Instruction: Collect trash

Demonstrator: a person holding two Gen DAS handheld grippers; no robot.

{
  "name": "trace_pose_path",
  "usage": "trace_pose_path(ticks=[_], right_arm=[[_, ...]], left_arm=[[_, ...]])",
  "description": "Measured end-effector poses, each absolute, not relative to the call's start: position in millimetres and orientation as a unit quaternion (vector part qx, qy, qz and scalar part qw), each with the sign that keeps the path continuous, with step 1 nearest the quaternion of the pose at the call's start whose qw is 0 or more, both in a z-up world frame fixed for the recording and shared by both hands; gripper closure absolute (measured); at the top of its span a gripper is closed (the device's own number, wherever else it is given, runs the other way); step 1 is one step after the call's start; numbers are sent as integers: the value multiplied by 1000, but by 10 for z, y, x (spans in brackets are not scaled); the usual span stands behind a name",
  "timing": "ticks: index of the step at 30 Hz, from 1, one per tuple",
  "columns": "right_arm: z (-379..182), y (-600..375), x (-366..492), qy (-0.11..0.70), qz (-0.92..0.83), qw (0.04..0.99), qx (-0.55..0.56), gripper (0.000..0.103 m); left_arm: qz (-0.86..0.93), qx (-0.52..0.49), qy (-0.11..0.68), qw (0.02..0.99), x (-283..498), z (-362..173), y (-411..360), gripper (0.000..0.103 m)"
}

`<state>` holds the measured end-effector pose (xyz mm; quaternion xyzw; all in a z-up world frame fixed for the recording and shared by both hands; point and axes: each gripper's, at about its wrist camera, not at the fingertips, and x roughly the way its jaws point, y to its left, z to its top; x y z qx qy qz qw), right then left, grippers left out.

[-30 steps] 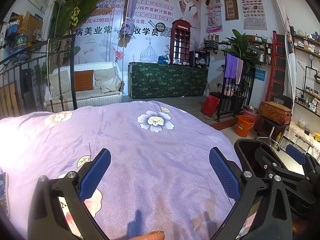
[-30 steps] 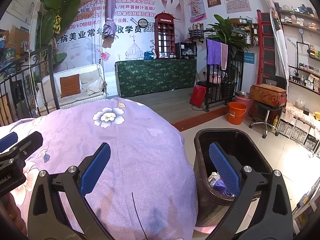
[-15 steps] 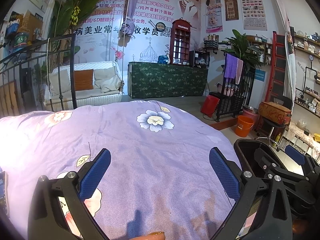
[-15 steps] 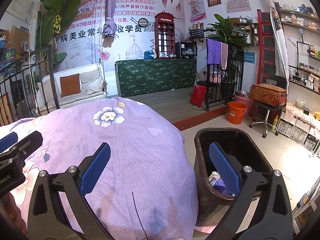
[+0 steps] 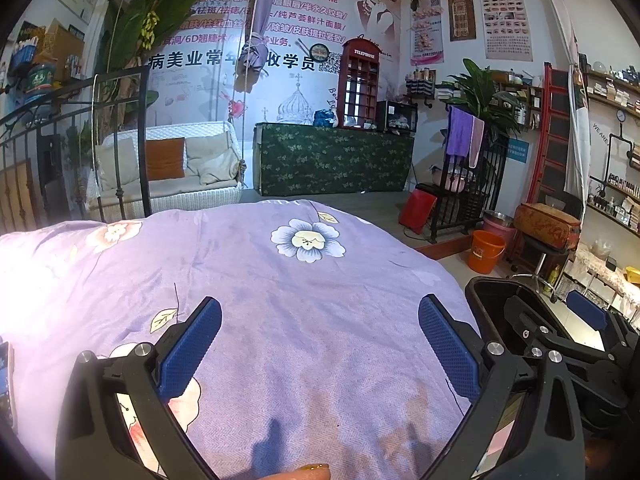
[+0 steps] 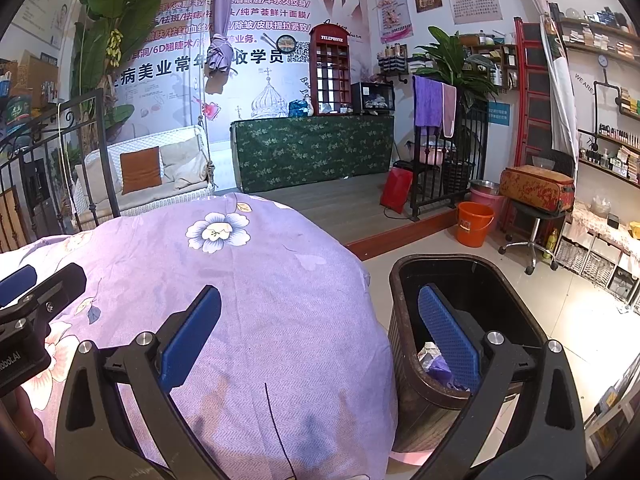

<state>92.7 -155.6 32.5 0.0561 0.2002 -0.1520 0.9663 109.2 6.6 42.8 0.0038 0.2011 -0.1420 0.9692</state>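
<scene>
We hold both tongs above a bed covered in a purple floral sheet (image 5: 280, 300). Our left tongs (image 5: 320, 344) stand wide open with nothing between the blue pads, hovering over the middle of the bed. Our right tongs (image 6: 320, 340) are spread just as wide and hold nothing; the left pad sits over the sheet near the bed's right edge, the right pad over the mouth of the black trash bin (image 6: 404, 280). The bin stands on the floor just beside that right edge. Inside it, at the bottom, lies the trash (image 6: 434, 362): crumpled whitish and purple scraps, partly hidden behind the right pad. An orange bucket (image 6: 474, 224) stands well beyond the bin.
</scene>
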Motion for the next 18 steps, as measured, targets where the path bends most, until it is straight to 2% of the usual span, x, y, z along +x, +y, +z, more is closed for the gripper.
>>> trace_pose_path(ticks=[18], right_arm=[[263,-1544,957,207,-151,965,58,6]], left_arm=[[-144,-3,208,967,1046,402,-38,6]])
